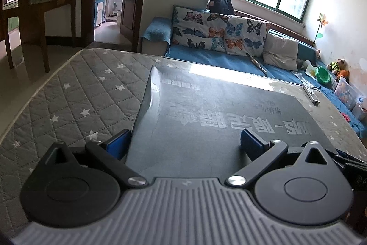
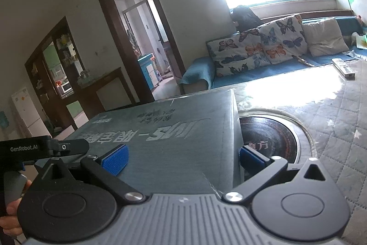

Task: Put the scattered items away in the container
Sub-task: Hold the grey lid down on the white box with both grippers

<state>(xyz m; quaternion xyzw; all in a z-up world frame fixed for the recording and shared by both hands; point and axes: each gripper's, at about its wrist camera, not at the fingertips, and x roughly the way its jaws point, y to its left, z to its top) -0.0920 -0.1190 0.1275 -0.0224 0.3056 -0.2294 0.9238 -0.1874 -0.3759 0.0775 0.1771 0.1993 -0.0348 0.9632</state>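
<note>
The left claw [image 1: 183, 141] gapes wide over a dark grey box [image 1: 218, 111] on the star-quilted table [image 1: 80, 95].

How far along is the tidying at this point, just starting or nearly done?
Early, it seems. Nothing visibly sits in a container yet. Both the left gripper and the right gripper have open jaws straddling a closed grey box, neither clamping it. A remote control still lies loose on the quilted table cover, so gathering appears to be left.

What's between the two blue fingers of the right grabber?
The grey box: its right corner sits between the right gripper's fingers, seen in the right wrist view.
</note>
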